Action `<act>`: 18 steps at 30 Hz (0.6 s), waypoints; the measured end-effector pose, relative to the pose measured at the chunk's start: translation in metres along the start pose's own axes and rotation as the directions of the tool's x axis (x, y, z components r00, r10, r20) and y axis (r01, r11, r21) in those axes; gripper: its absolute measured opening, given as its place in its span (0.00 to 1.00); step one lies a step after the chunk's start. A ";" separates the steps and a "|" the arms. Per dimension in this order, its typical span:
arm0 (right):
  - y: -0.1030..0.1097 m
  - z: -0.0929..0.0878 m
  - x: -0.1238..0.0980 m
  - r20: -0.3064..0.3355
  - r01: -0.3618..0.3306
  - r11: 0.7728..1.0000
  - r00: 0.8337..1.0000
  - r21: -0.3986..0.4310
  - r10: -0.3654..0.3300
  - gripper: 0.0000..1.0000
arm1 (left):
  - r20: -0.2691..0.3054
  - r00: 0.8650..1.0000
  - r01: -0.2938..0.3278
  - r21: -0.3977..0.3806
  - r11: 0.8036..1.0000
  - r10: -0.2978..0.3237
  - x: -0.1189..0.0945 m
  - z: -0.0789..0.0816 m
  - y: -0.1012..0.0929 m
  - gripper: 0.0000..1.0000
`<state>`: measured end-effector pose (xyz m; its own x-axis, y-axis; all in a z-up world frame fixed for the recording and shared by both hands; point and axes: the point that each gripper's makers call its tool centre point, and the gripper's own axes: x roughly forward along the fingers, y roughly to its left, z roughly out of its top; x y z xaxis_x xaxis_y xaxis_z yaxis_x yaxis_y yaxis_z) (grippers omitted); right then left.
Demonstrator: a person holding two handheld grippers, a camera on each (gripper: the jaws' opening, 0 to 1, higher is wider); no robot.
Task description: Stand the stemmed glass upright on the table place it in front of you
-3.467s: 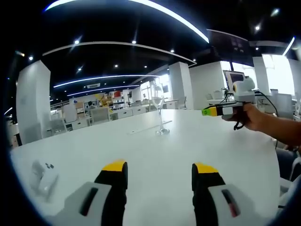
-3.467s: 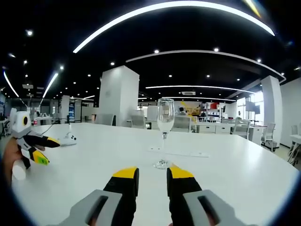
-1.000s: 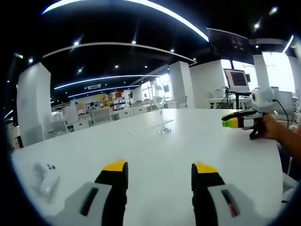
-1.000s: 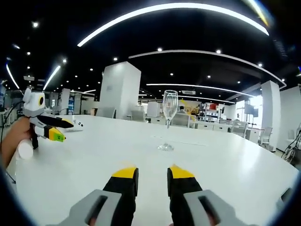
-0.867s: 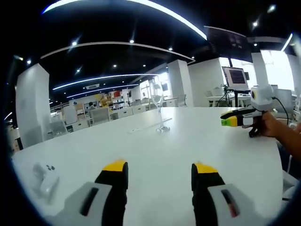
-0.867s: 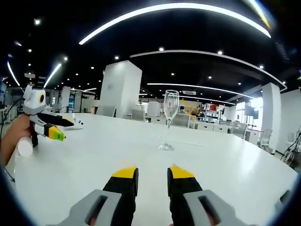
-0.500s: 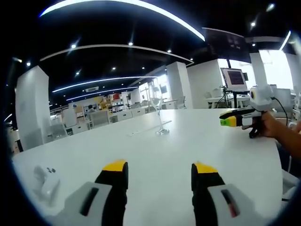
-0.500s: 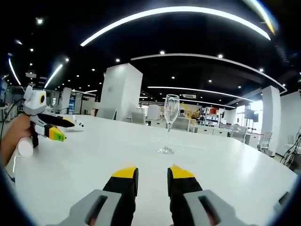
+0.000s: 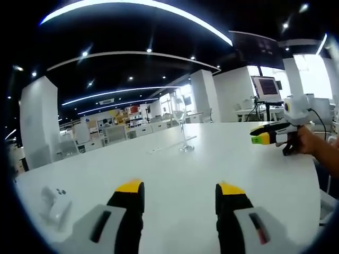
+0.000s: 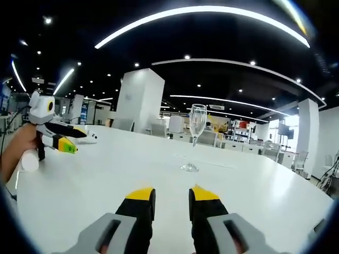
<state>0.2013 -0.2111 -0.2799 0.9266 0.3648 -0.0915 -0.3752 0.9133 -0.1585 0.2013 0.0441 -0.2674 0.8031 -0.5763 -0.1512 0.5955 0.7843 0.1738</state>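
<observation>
A clear stemmed glass (image 9: 180, 117) stands upright on the white table (image 9: 175, 169), well beyond my left gripper (image 9: 180, 188), whose yellow-tipped jaws are open wide with nothing between them. In the right gripper view the same glass (image 10: 196, 126) rises ahead and slightly right of my right gripper (image 10: 172, 193). That gripper's jaws are open by a narrow gap and hold nothing. A hand holds my right gripper (image 9: 263, 135) at the right of the left gripper view. My left gripper (image 10: 64, 139) appears at the left of the right gripper view. Neither gripper touches the glass.
A small white controller (image 9: 54, 202) lies on the table near the left edge, and appears again as the controller (image 10: 88, 138) behind my left gripper. A thin flat strip (image 9: 161, 147) lies left of the glass's foot. Office desks, monitors and pillars stand beyond the table.
Since 3.5 s ago my right gripper has drawn back from the glass, which now looks smaller and farther. In the last second both views shifted slightly; the glass stays upright in place.
</observation>
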 end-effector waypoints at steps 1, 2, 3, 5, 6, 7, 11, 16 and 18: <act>0.000 0.001 0.000 0.005 -0.001 1.000 1.000 0.002 0.001 0.29 | 0.001 1.000 -0.002 -0.002 1.000 0.002 0.000 0.000 0.000 0.54; -0.001 0.002 -0.001 0.010 0.001 1.000 1.000 0.008 -0.002 0.29 | 0.003 1.000 -0.004 -0.004 1.000 0.004 0.000 0.001 0.001 0.54; -0.003 0.002 -0.001 0.012 0.005 1.000 1.000 0.012 -0.005 0.29 | 0.005 1.000 -0.003 -0.003 1.000 0.003 0.000 0.001 0.000 0.54; -0.005 0.002 -0.001 0.015 0.007 1.000 1.000 0.016 -0.007 0.29 | 0.001 1.000 -0.001 0.003 1.000 0.001 0.001 0.000 0.000 0.54; -0.006 0.003 -0.001 0.016 0.008 1.000 1.000 0.018 -0.008 0.29 | -0.003 1.000 -0.001 0.006 1.000 0.001 0.001 0.000 0.000 0.54; -0.006 0.003 -0.002 0.018 0.009 1.000 1.000 0.015 -0.009 0.29 | -0.003 1.000 -0.001 0.008 1.000 0.001 0.002 0.000 0.000 0.54; -0.005 0.004 -0.002 0.020 0.012 1.000 1.000 0.011 -0.012 0.29 | -0.002 1.000 -0.004 0.014 1.000 0.004 0.002 0.000 0.001 0.54; -0.003 0.003 -0.001 0.014 0.007 1.000 1.000 0.007 -0.008 0.29 | -0.006 1.000 -0.007 0.015 1.000 0.007 0.003 -0.001 0.002 0.54; -0.001 0.003 -0.001 0.010 0.006 1.000 1.000 0.003 -0.006 0.29 | -0.004 1.000 -0.008 0.015 1.000 0.008 0.003 -0.001 0.003 0.54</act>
<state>0.2012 -0.2119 -0.2768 0.9289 0.3613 -0.0809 -0.3698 0.9159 -0.1562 0.2053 0.0446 -0.2679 0.8076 -0.5693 -0.1537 0.5895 0.7852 0.1897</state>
